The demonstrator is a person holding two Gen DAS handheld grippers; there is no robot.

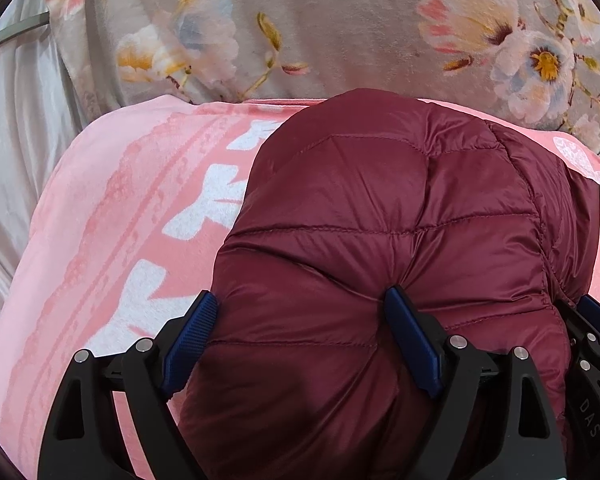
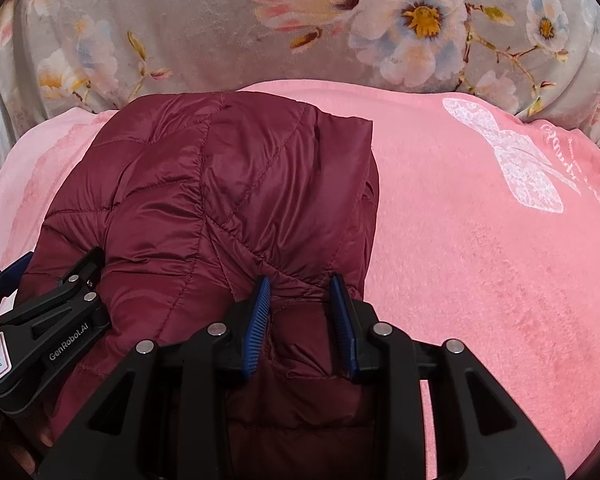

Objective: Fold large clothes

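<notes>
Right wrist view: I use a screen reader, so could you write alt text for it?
The right claw pinches a bunched fold of a maroon quilted jacket lying on a pink blanket. The left claw grips the jacket's other side; a floral cover lies behind.

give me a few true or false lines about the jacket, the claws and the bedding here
1. Both claws grip the maroon jacket. True: fabric bunches between the blue pads of the left claw and the right claw.
2. The jacket is smooth denim. False: it is quilted and shiny.
3. The jacket lies on a pink blanket. True.
4. The cloth behind the blanket is plain white. False: the flowered cloth is grey with blossoms.
5. The jacket covers the whole blanket. False: pink shows on both sides.
</notes>
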